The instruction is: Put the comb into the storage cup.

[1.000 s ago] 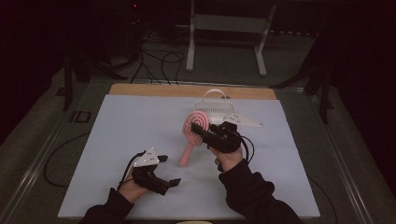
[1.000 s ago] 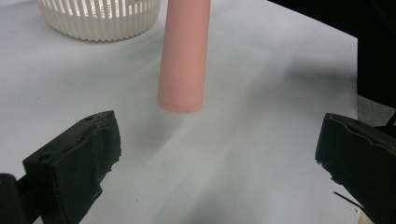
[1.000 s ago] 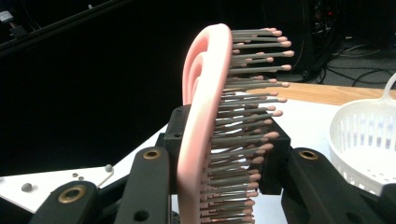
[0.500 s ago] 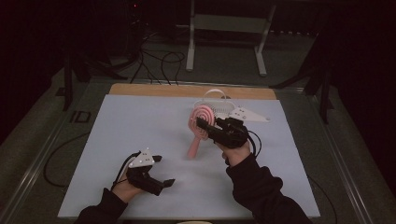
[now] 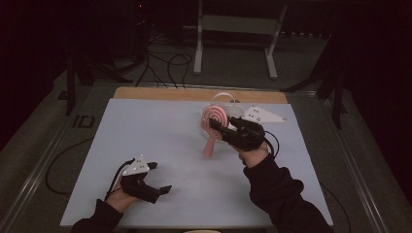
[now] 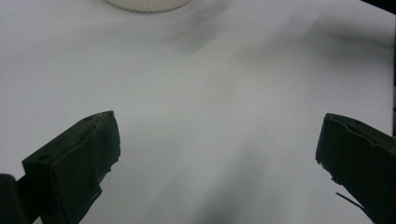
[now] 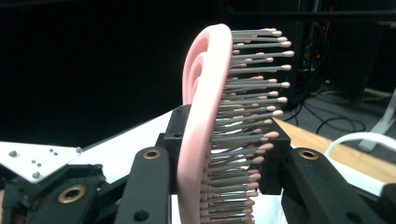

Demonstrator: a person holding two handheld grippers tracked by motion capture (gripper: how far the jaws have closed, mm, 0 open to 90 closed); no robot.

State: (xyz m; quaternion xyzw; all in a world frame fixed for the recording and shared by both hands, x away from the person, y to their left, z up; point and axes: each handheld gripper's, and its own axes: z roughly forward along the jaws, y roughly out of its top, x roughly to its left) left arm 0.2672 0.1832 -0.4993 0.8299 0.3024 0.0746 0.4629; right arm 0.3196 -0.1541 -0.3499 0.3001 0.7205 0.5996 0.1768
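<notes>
High view: a pink plastic hairbrush with a round spiral-patterned head (image 5: 217,118) is seen right of the frame's centre, raised off the pale grey table (image 5: 160,131) with its handle hanging down and toward the lower left. The head is clamped by the right gripper (image 5: 217,125), whose jaws are closed on it from either side. Just behind the brush, toward the upper right, a white wire basket with a hoop handle (image 5: 224,101) stands on the table, and a grey three-cornered plate (image 5: 261,115) is seen just right of it.

In the right gripper view the hairbrush (image 7: 205,112) is seen edge-on at the middle of the frame, upright, its grey pink-tipped bristles pointing right, with one jaw pressed to its back and the other against the bristles.

The left gripper (image 5: 158,177) is seen at the lower left of the high view, low over the table and well apart from the brush. In the left gripper view its jaws are spread wide over bare table surface, with nothing between them.
</notes>
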